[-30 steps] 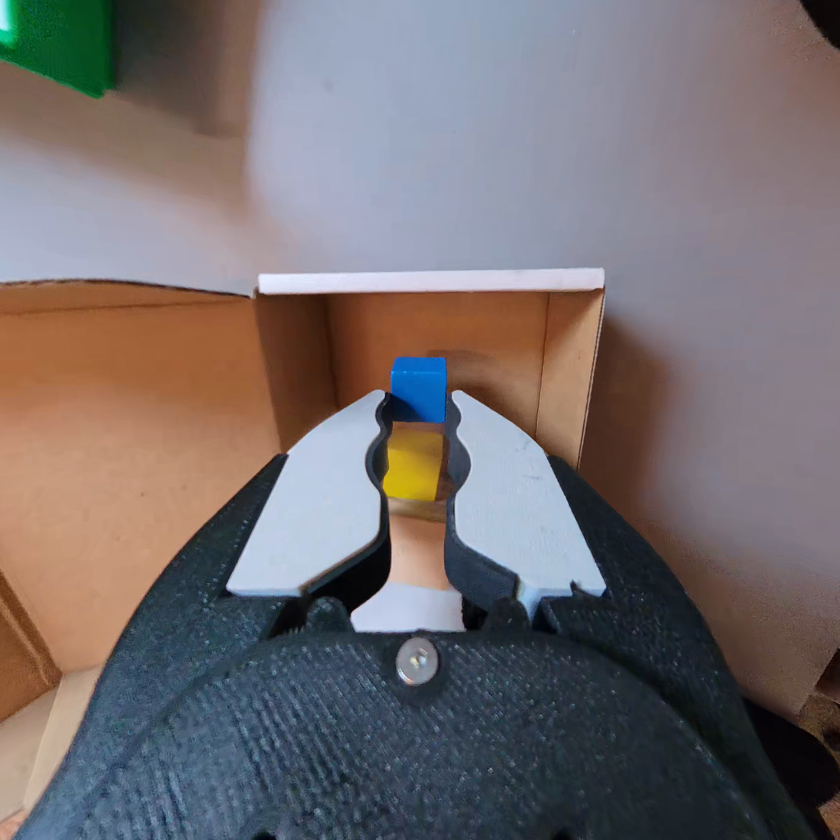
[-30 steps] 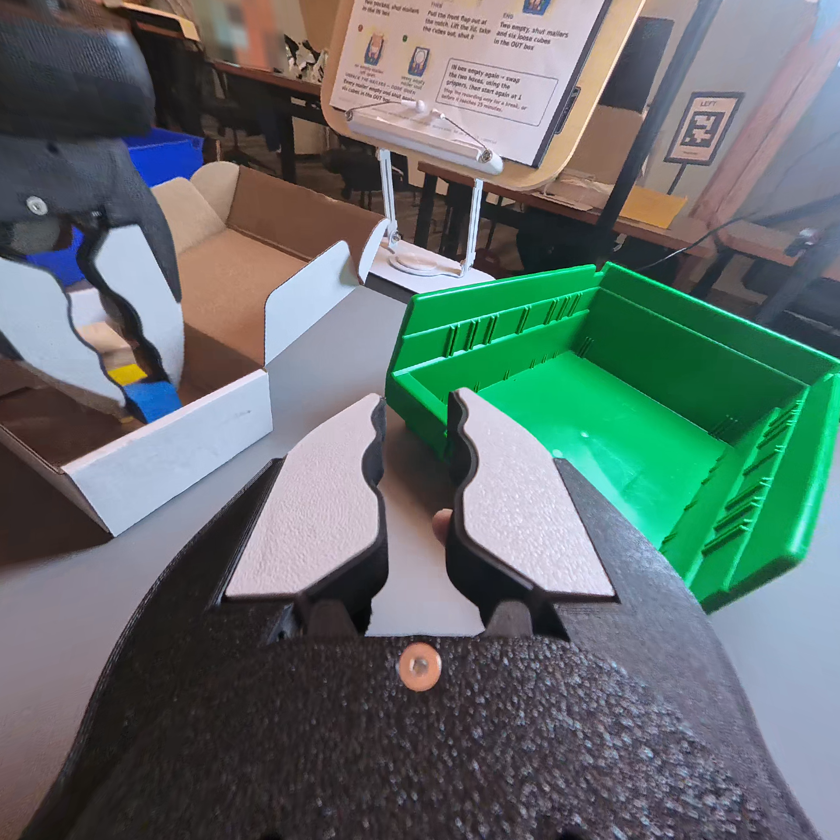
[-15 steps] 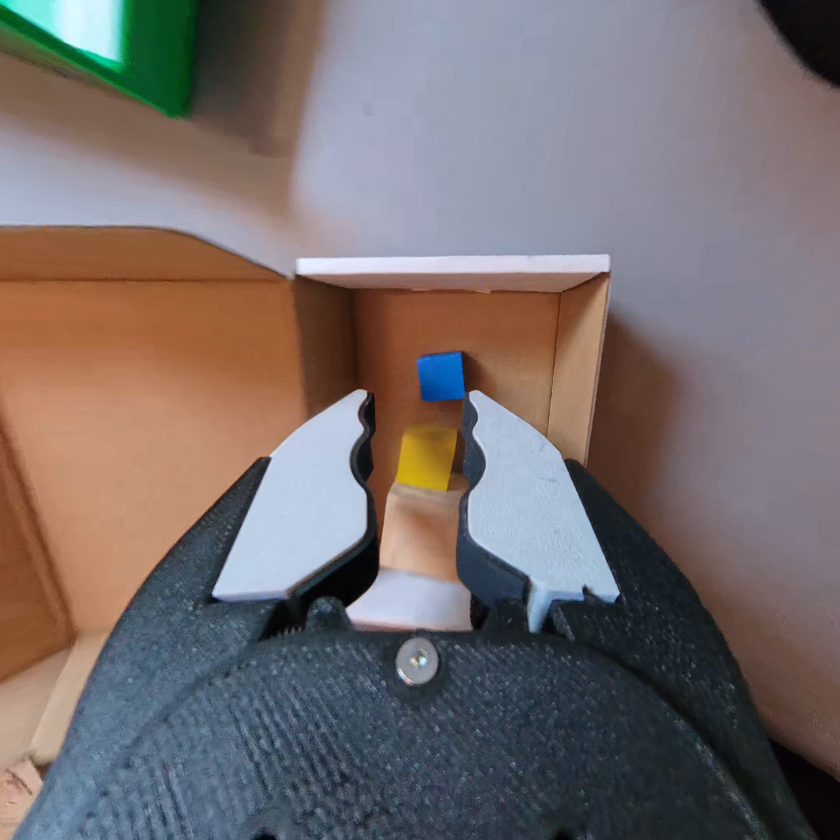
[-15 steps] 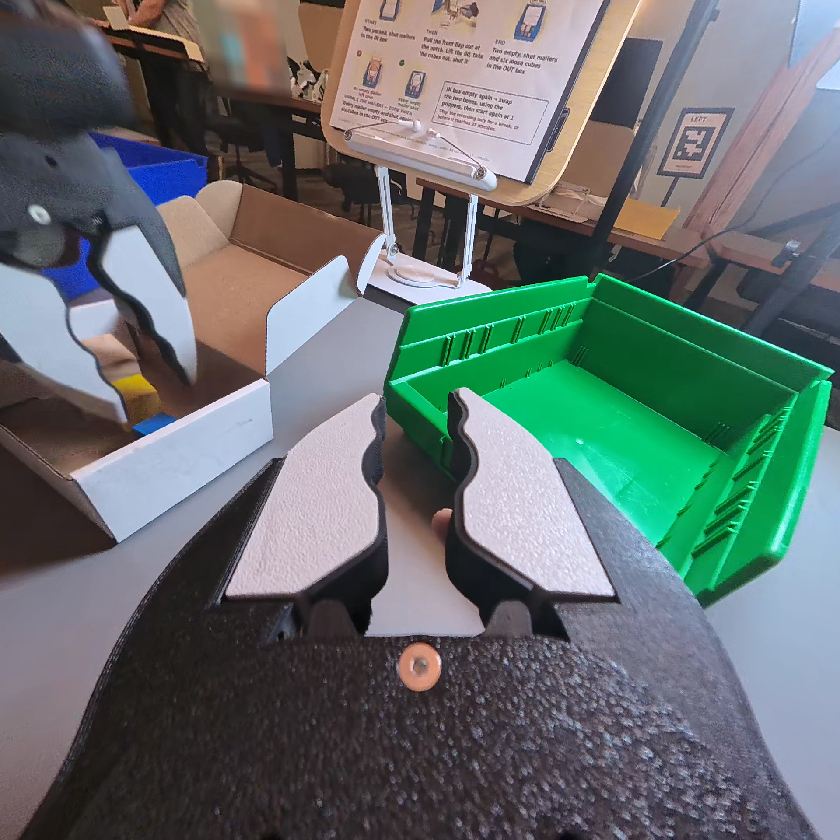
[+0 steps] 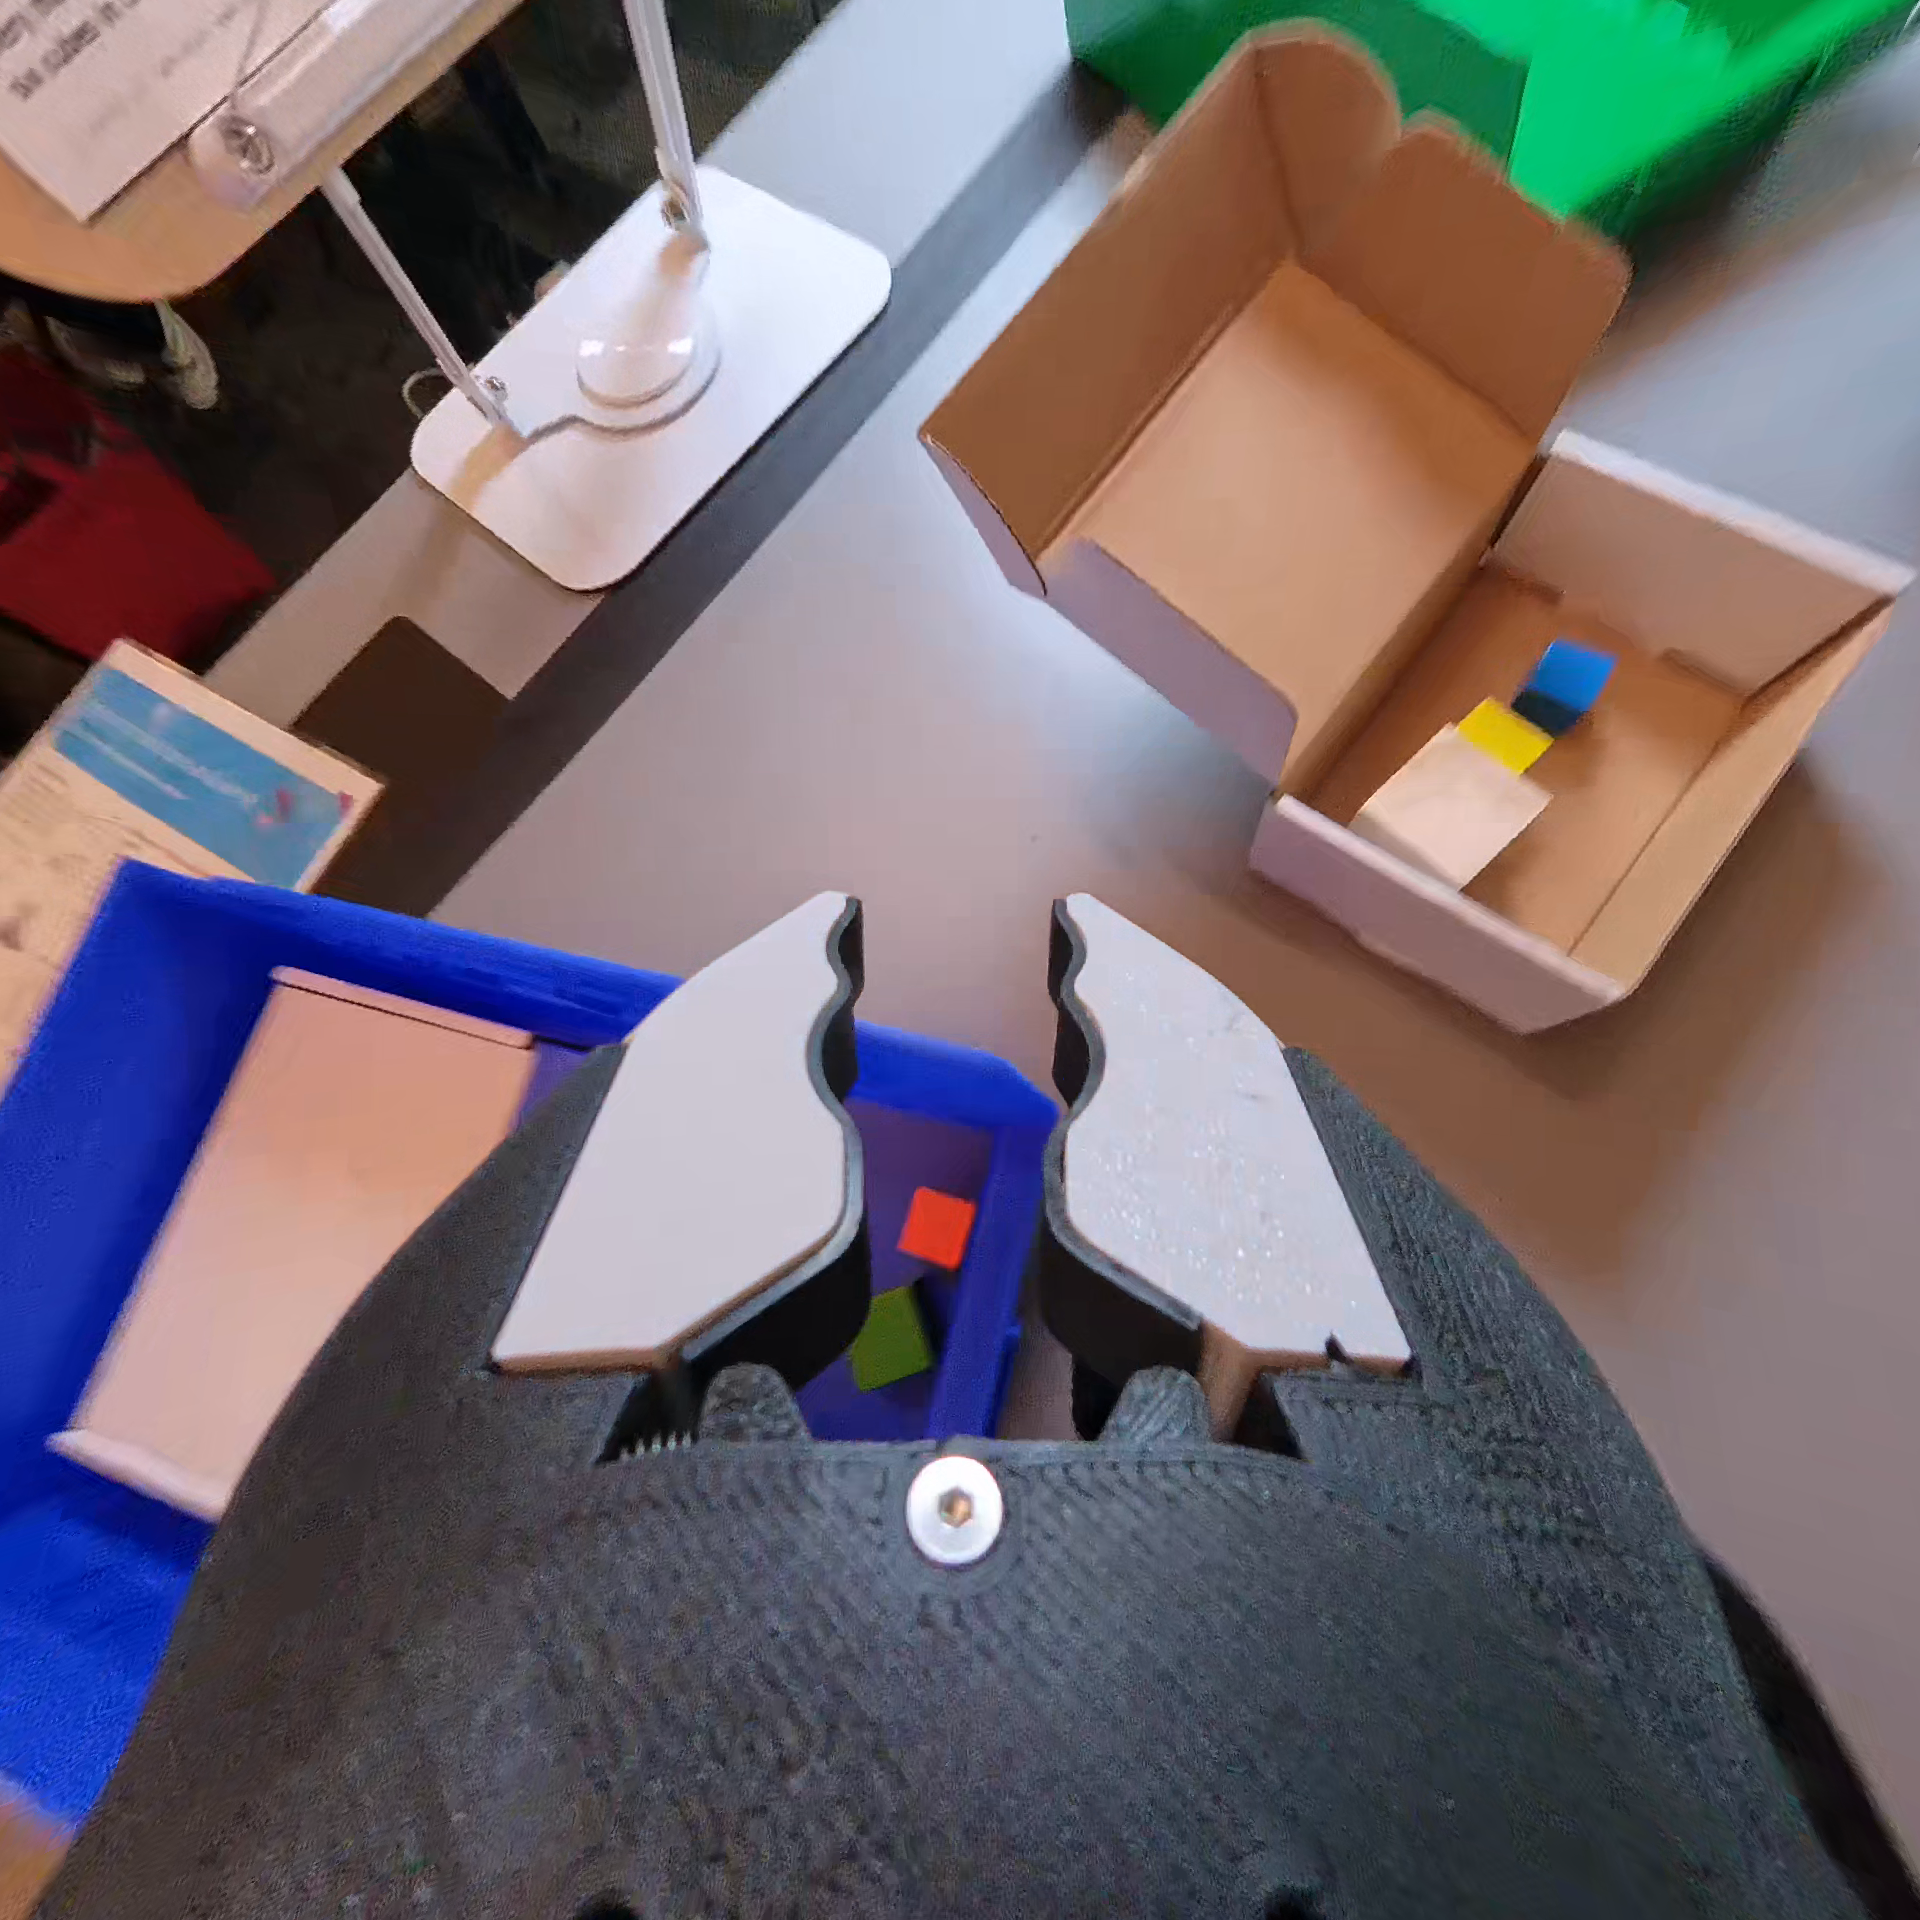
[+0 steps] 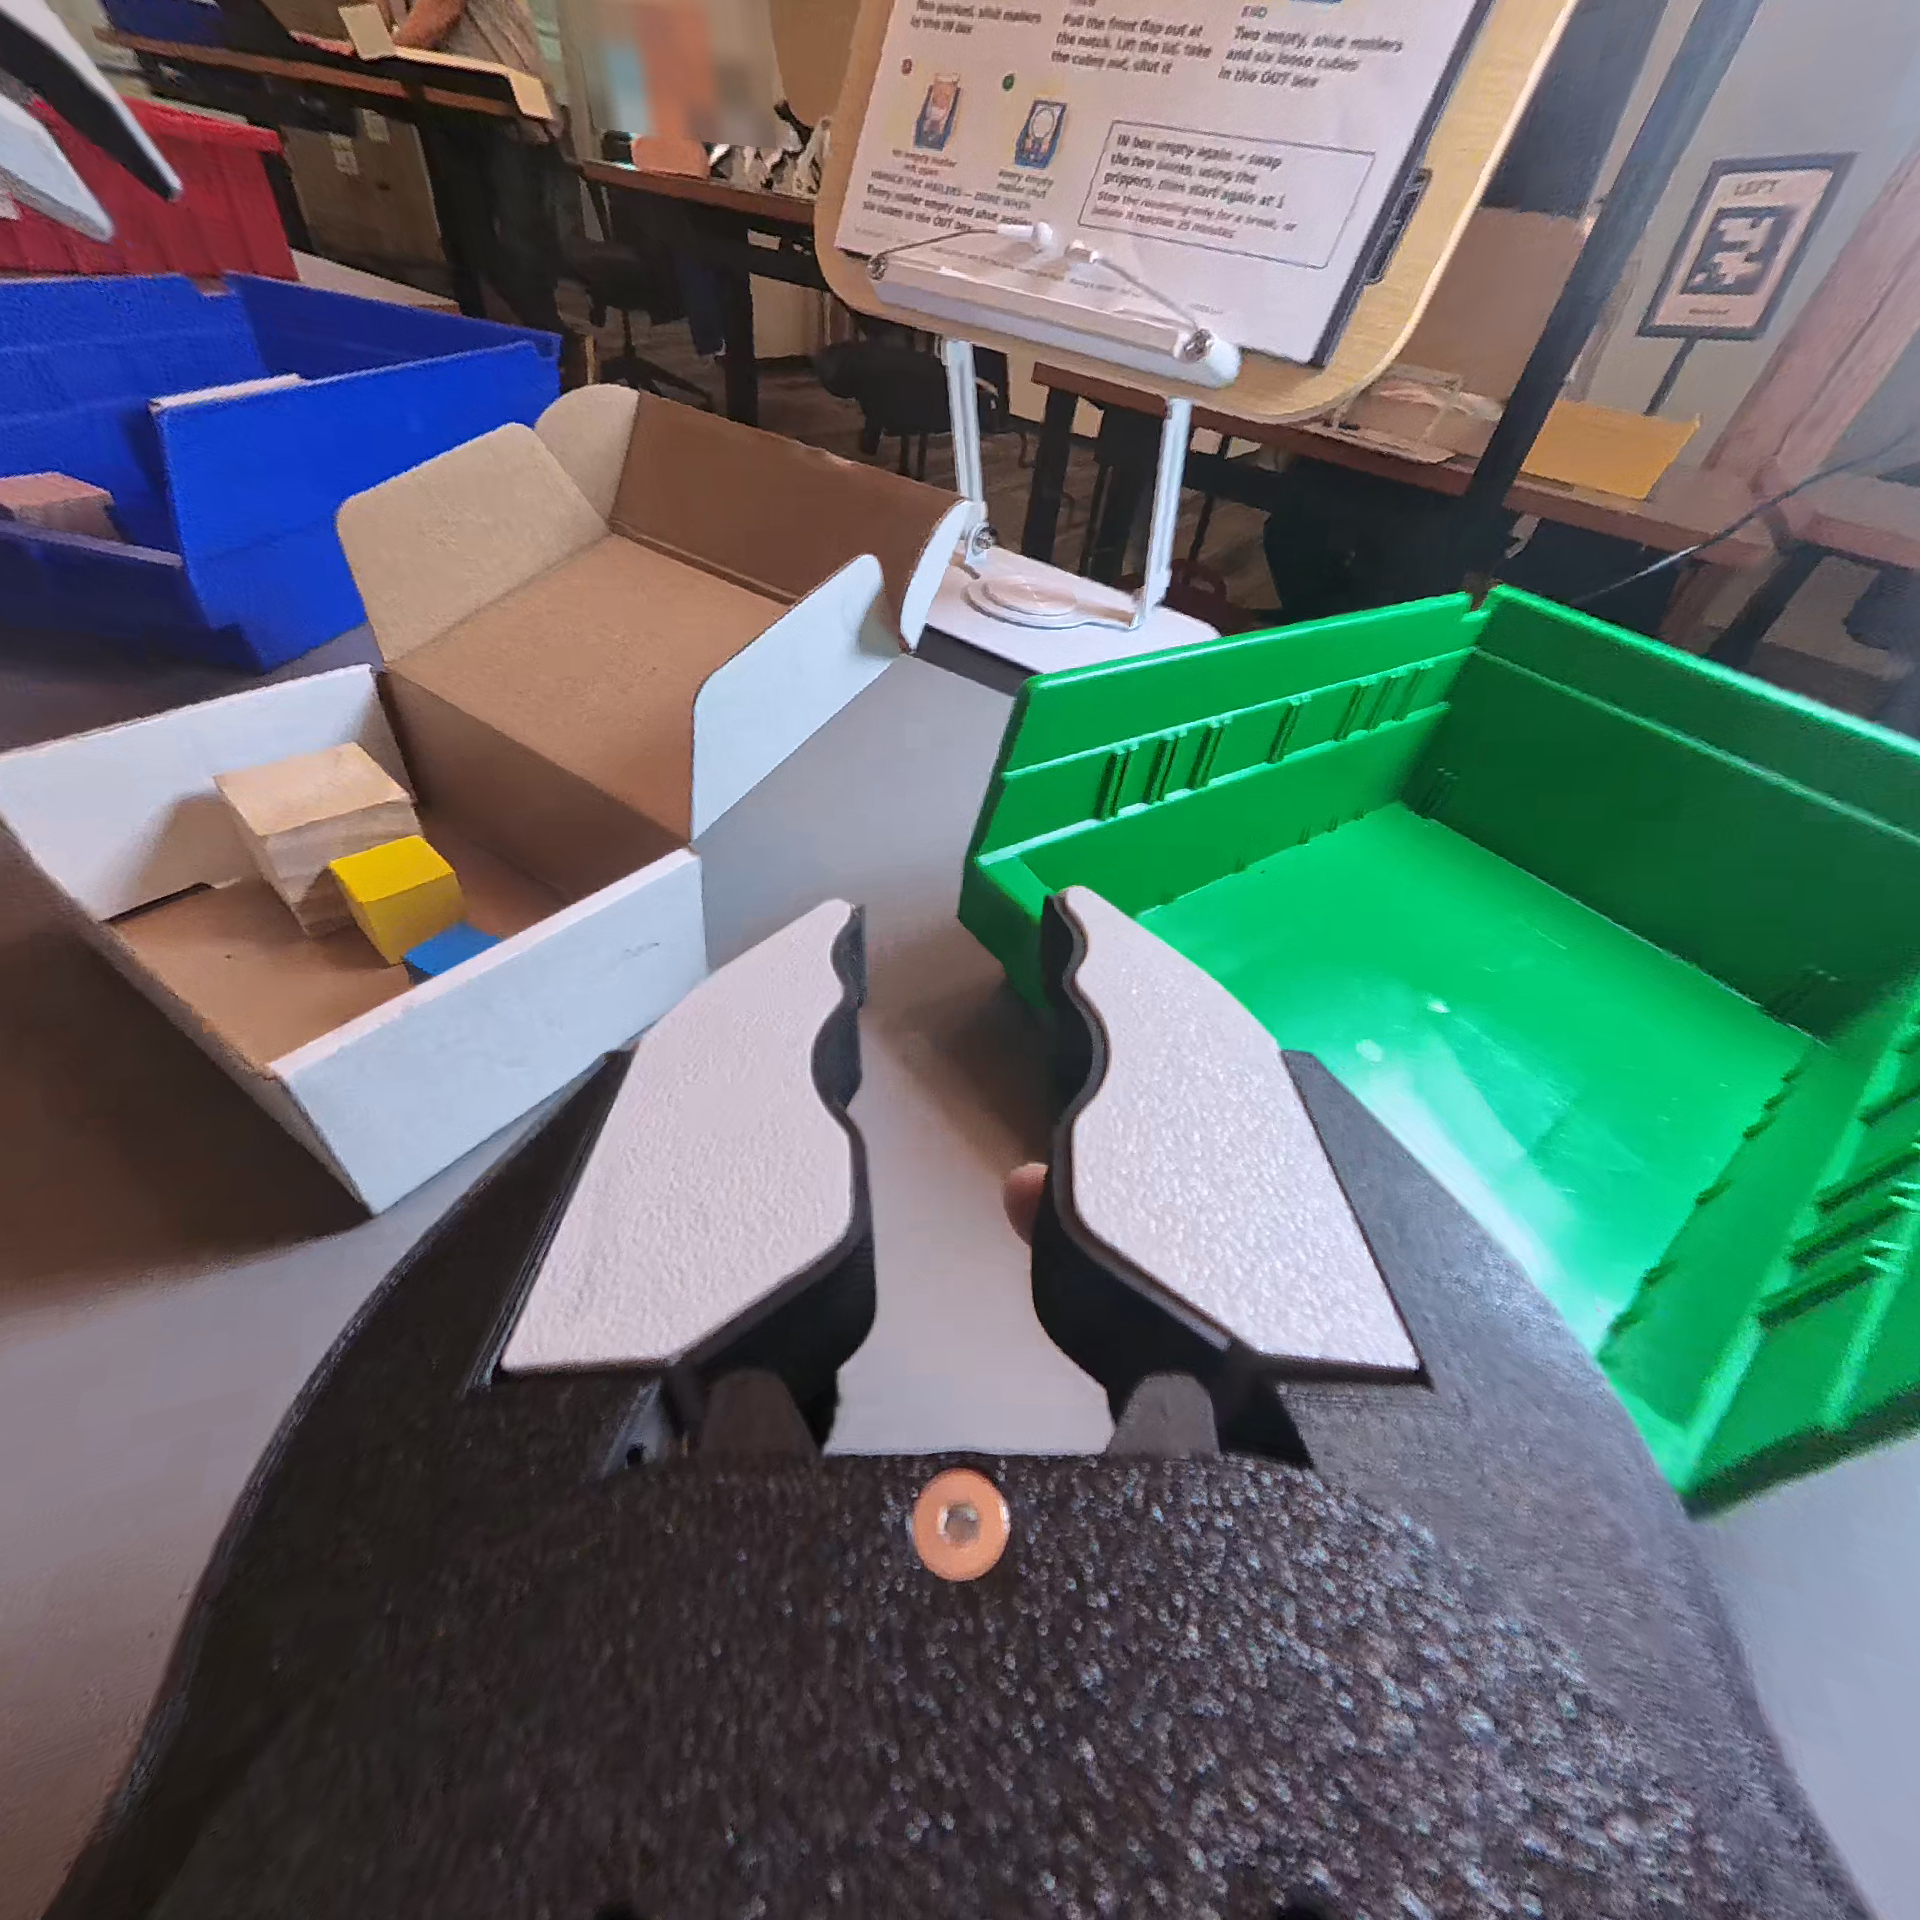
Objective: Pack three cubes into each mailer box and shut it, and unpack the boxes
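An open white mailer box lies on the grey table with its lid folded back. Inside are a blue cube, a yellow cube and a larger plain wooden cube. My left gripper is open and empty, high over the corner of a blue bin. That bin holds a red cube, a green cube and a shut mailer box. My right gripper is open and empty, low over the table between the open mailer box and a green bin.
The green bin is empty and stands right of the mailer box. A white stand base carrying an instruction board sits at the table's far edge. The left gripper's fingers show at the top left of the right wrist view. Desks stand beyond. Tip to tip, the grippers are about 35 cm apart.
My left gripper has opened, come up out of the mailer box and swung left over the blue bin. The cubes stay in the box. The right gripper has hardly moved.
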`<action>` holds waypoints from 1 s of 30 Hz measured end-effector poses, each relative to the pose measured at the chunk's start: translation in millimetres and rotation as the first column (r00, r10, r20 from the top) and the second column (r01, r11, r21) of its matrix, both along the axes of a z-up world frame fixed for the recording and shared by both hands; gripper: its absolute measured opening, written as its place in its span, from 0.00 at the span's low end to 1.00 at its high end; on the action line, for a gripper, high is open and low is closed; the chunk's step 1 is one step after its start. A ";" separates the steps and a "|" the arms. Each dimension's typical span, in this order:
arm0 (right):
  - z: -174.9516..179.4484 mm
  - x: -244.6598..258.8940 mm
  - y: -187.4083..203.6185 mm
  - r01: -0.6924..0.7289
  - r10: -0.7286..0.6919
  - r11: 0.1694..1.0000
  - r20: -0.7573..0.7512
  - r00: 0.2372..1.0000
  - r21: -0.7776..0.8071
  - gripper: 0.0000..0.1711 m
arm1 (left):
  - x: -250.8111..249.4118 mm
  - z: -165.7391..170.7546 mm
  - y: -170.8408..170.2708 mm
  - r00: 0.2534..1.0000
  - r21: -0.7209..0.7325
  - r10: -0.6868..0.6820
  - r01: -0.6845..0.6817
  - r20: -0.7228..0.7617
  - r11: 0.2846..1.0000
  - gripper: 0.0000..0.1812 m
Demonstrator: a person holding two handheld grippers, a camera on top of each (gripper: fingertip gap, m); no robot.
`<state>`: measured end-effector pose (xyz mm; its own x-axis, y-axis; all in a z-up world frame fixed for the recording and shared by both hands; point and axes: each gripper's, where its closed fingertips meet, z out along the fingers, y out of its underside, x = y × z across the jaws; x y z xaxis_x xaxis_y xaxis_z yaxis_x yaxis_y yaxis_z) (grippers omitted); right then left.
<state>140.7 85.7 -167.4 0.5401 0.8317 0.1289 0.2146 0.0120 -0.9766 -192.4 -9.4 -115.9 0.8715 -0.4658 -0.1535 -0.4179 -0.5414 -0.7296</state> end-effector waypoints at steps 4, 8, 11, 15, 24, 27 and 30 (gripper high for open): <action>-13.7 -32.7 -23.3 -0.181 0.167 0.942 -0.072 0.983 -0.282 0.32 | 17.7 -10.2 -5.1 0.895 0.049 0.069 -0.101 0.440 0.994 0.20; -7.6 -59.0 -29.3 -0.256 0.207 0.886 -0.163 0.965 -0.387 0.36 | 37.7 -14.0 3.7 0.753 0.138 0.076 -0.217 0.654 0.966 0.23; -1.0 -75.1 -18.0 -0.235 0.155 0.868 -0.211 0.965 -0.437 0.36 | 55.4 -19.2 16.5 0.693 0.169 0.078 -0.282 0.717 0.945 0.24; -6.3 -96.4 3.1 -0.114 0.057 0.882 -0.136 0.989 -0.457 0.30 | 78.9 -38.1 33.9 0.719 0.143 0.102 -0.271 0.687 0.952 0.26; -9.7 -117.4 1.2 -0.099 0.098 0.979 -0.016 0.995 -0.180 0.06 | 101.1 -50.3 36.0 0.716 0.129 0.024 -0.158 0.698 0.979 0.06; -5.1 -113.8 -10.4 -0.136 0.131 0.988 0.066 0.989 0.076 0.07 | 111.5 -45.0 26.2 0.739 0.189 -0.071 -0.077 0.670 0.979 0.05; -5.0 -104.6 -28.0 -0.195 0.160 0.940 0.145 0.976 0.278 0.09 | 117.3 -45.6 9.9 0.776 0.238 -0.170 0.026 0.607 0.971 0.04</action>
<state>36.1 57.7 -172.4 0.3530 0.8297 0.4323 0.2974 0.3386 -0.8927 -75.2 0.6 -161.5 0.7611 -0.5742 0.3017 0.1212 -0.3311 -0.9358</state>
